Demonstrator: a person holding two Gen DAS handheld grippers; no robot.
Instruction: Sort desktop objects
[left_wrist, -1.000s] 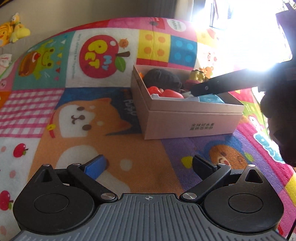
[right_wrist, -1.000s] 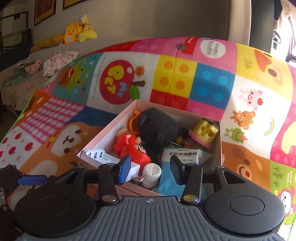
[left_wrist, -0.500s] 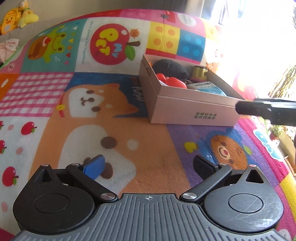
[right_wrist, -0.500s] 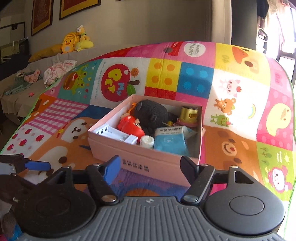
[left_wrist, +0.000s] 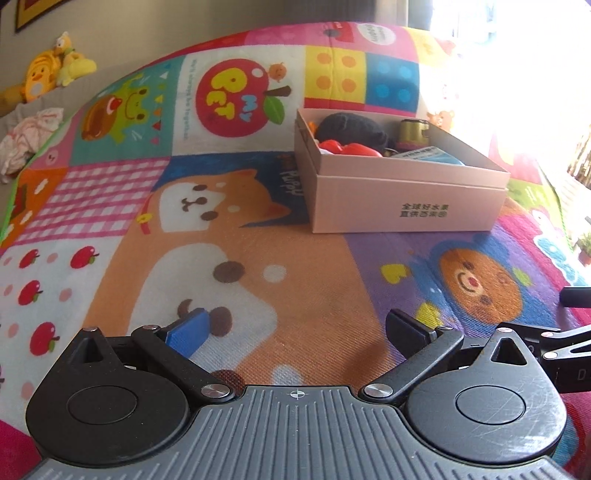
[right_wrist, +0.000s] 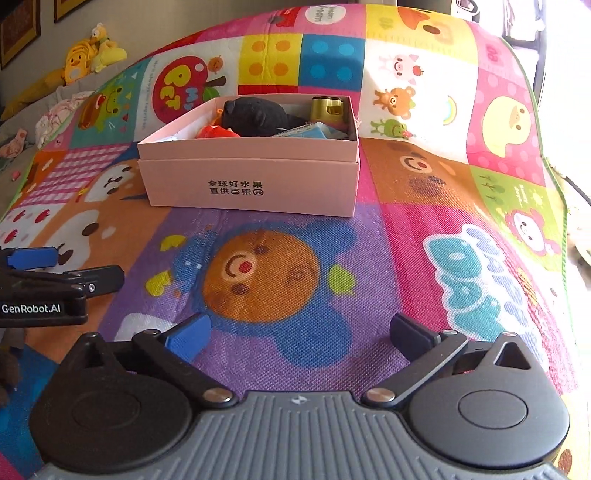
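Pink cardboard box (right_wrist: 251, 181) of toys sits well ahead of the right claw (right_wrist: 299, 332), whose jaws have just spread wide, empty; left claw (left_wrist: 295, 332) likewise gapes.

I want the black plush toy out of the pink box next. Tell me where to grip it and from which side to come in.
Grip the black plush toy across its rounded back, which bulges above the rim of the pink box. Come from above: the box walls block the sides and other items crowd it. The right gripper, jaws just opened wide and empty, looks suited; soft plush should squeeze to fit.
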